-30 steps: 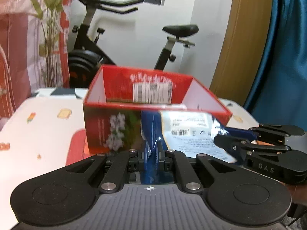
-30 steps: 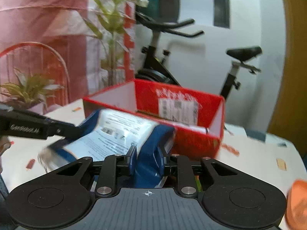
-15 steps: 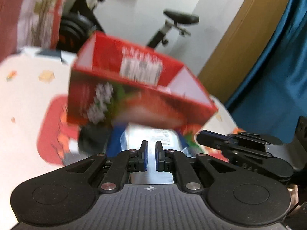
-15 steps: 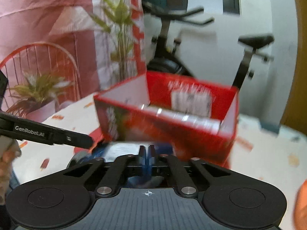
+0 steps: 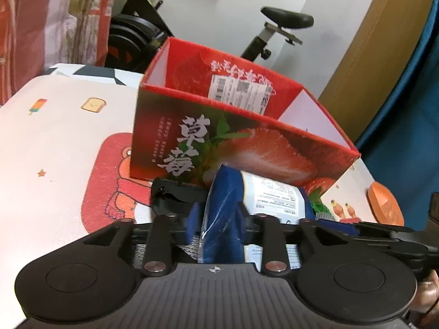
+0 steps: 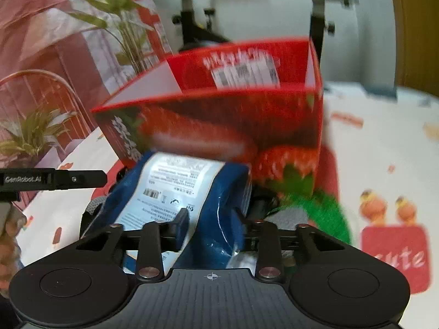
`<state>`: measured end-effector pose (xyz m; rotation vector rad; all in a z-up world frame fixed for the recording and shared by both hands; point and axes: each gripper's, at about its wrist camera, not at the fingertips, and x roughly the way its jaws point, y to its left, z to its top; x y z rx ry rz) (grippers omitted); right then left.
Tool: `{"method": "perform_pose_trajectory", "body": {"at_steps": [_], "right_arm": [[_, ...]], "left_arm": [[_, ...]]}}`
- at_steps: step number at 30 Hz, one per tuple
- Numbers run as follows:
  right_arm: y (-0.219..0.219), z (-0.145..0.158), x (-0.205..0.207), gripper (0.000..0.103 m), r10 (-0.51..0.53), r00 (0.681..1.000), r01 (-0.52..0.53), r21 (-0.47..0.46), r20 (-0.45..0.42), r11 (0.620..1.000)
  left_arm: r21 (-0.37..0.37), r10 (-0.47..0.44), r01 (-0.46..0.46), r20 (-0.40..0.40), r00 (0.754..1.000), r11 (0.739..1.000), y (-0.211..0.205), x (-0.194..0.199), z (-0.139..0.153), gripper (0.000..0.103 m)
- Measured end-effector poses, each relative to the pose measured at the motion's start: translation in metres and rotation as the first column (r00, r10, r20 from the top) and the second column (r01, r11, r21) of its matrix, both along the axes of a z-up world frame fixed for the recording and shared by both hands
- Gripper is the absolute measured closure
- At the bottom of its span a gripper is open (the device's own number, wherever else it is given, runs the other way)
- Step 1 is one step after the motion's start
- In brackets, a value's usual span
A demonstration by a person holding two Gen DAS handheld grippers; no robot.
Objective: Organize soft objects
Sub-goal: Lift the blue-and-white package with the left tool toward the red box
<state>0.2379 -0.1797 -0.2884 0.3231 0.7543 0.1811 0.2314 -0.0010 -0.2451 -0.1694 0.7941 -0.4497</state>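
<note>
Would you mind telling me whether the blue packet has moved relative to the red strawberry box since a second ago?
Yes. The blue packet has dropped from level with the rim of the red strawberry box to low against its front face.

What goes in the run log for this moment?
blue bag outside red box | left gripper jaws opening around bag | right gripper jaws opening around bag

my left wrist feed is evenly lit indoors, soft and diffuse, and fairly sharp: print on the red box (image 5: 236, 137) reads cleanly. fisheye bending curves the wall and door frame at the edges. my right wrist feed is smeared by motion; the box label and green tuft (image 6: 326, 213) blur. no hard shadows; faint sheen on the blue pouch (image 6: 219, 208).
</note>
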Motion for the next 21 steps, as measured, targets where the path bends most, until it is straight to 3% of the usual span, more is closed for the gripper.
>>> {"method": "perform_pose_trajectory", "body": {"at_steps": [2, 3, 9, 12, 13, 15, 19, 21], "right_arm": [[-0.001, -0.007, 0.004, 0.072, -0.006, 1.000, 0.006, 0.017, -0.016, 1.000], [0.000, -0.009, 0.004, 0.085, -0.009, 1.000, 0.009, 0.002, -0.021, 1.000], [-0.003, -0.015, 0.004, 0.091, -0.001, 1.000, 0.001, 0.004, -0.013, 1.000], [-0.004, -0.016, 0.003, 0.090, 0.000, 1.000, 0.001, 0.014, -0.010, 1.000], [-0.005, -0.016, 0.003, 0.089, -0.002, 1.000, 0.002, 0.018, -0.011, 1.000], [-0.008, -0.015, 0.006, 0.086, -0.006, 1.000, 0.006, 0.039, -0.011, 0.999], [-0.012, -0.015, 0.010, 0.083, -0.011, 1.000, 0.012, 0.063, -0.013, 0.998], [-0.013, -0.018, 0.013, 0.073, -0.013, 1.000, 0.015, 0.092, -0.019, 0.996]], "left_arm": [[0.013, -0.014, 0.014, -0.007, 1.000, 1.000, -0.002, 0.004, -0.004, 0.055], [0.019, -0.021, 0.021, -0.012, 1.000, 1.000, -0.003, 0.005, -0.006, 0.055], [-0.016, -0.070, 0.069, -0.077, 0.995, 0.997, -0.003, 0.009, -0.018, 0.055], [0.018, -0.069, 0.070, -0.073, 0.995, 0.997, -0.009, 0.010, -0.021, 0.057], [0.044, -0.067, 0.070, -0.064, 0.996, 0.997, -0.011, 0.010, -0.021, 0.059], [0.065, -0.072, 0.076, -0.062, 0.995, 0.995, -0.013, 0.012, -0.023, 0.082], [0.072, -0.081, 0.086, -0.070, 0.994, 0.994, -0.013, 0.013, -0.026, 0.089], [0.077, -0.082, 0.087, -0.071, 0.994, 0.993, -0.013, 0.013, -0.027, 0.091]]}}
